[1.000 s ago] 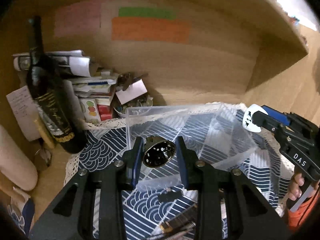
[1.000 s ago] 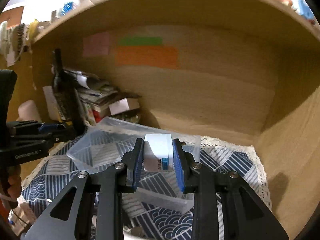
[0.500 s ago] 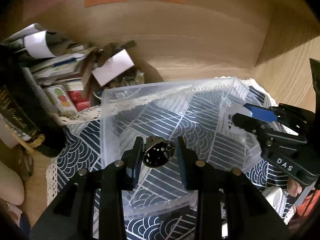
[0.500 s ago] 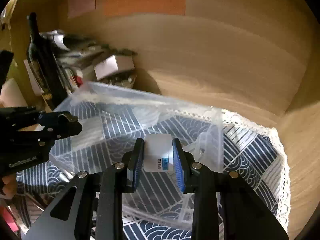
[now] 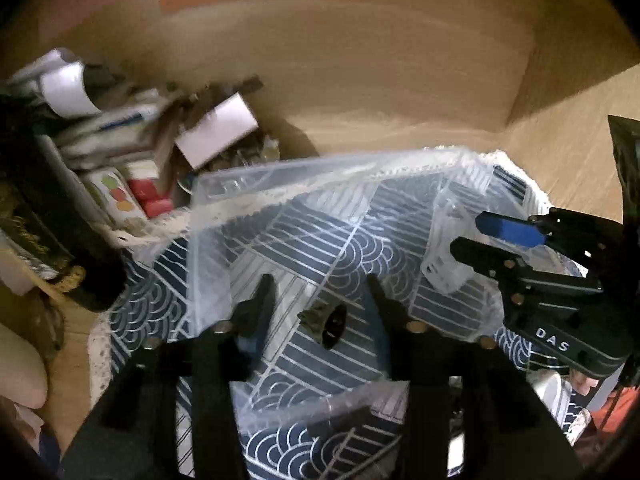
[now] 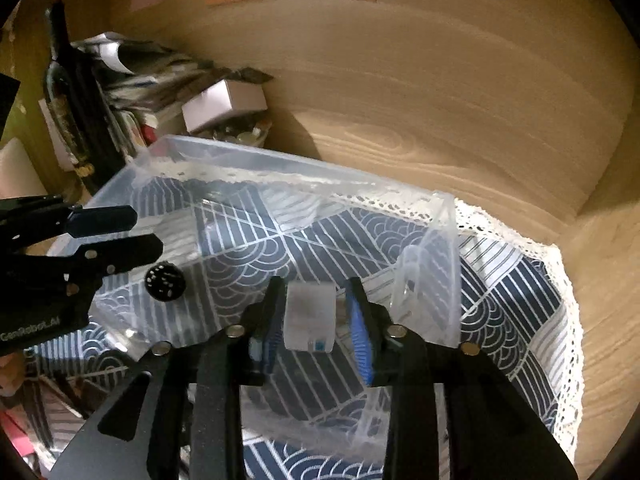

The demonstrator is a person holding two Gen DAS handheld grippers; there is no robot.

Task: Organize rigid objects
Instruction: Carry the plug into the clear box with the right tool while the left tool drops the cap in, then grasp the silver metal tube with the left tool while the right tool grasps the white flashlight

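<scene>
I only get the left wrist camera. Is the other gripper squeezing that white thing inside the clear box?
Observer: No. In the right wrist view the right gripper has just been opening its jaws, and there is a gap between the white block and the blue pad.
Operator: Is there anything on the block?
Observer: A small blue label at its lower corner.
Operator: What about the round black thing?
Observer: From this side the round black thing shows tiny pale dots across its face.
</scene>
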